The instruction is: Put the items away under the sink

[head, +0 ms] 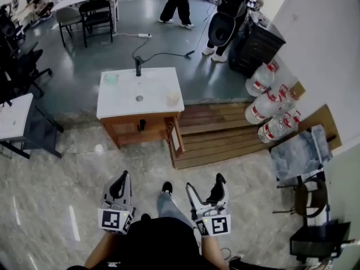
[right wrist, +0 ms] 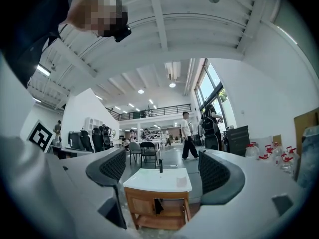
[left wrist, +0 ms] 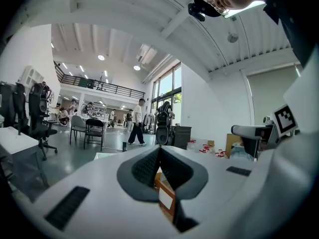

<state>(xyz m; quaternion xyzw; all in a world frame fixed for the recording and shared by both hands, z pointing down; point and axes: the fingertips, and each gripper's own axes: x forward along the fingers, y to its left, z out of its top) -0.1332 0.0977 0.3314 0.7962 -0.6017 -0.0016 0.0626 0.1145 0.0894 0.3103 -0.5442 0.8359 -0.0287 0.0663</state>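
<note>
The sink unit (head: 139, 92) stands ahead of me: a white top with a black faucet (head: 138, 66) on a wooden cabinet whose right door (head: 176, 136) hangs open. On the top sit a greenish item (head: 111, 79) at the back left and a pale cup (head: 172, 98) at the right. Both grippers are held low near my body, far short of the sink. My left gripper (head: 122, 180) is shut with nothing between its pads. My right gripper (head: 204, 185) is open and empty; the right gripper view frames the sink unit (right wrist: 158, 180) between its jaws.
A wooden pallet platform (head: 216, 133) lies right of the cabinet. Large water bottles (head: 269, 103) are piled at the right wall. A white desk (head: 12, 117) and office chairs (head: 17, 61) stand at the left. People (head: 179, 1) move about at the far end.
</note>
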